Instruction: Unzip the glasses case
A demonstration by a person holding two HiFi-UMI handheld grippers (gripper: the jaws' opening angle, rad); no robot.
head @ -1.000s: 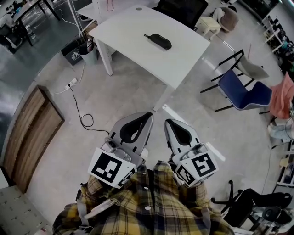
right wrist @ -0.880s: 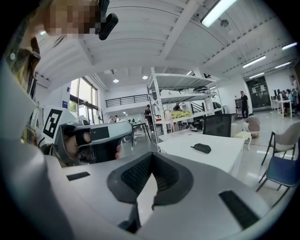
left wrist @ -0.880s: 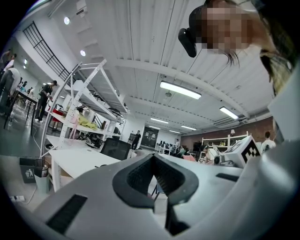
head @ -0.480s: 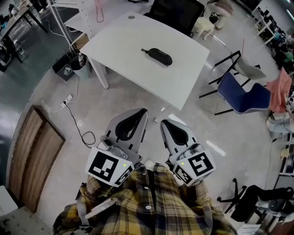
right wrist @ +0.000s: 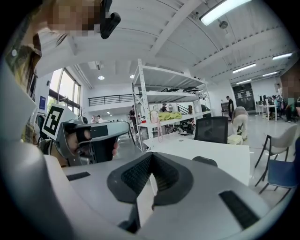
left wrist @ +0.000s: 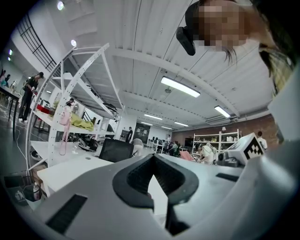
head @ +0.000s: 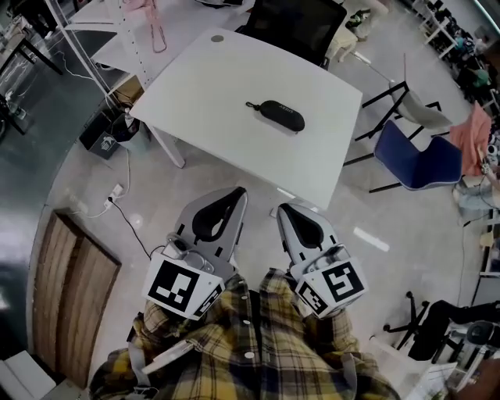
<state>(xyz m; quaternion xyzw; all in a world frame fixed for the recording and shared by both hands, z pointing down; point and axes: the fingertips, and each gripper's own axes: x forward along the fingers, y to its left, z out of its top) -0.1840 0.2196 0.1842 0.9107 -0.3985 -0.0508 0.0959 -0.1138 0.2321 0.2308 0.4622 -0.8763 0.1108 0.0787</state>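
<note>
A black glasses case (head: 281,115) lies zipped near the middle of a white table (head: 211,86). In the right gripper view the case (right wrist: 205,161) shows as a dark lump on the tabletop, just past the jaws. Both grippers are held side by side above the floor, short of the table's near edge. My left gripper (head: 236,192) is shut and holds nothing; its tips (left wrist: 153,157) meet. My right gripper (head: 284,209) is shut and empty too, with its tips (right wrist: 151,156) together. Neither touches the case.
A blue chair (head: 418,160) stands right of the table and a black chair (head: 301,19) behind it. A bin (head: 105,137), a power strip and a cable lie on the floor at the left, near a wooden panel (head: 74,289). A white shelf rack (right wrist: 159,108) rises beyond the table.
The table and the case have slid lower and nearer in the head view as both grippers came forward towards them. Both pairs of jaws stayed shut.
</note>
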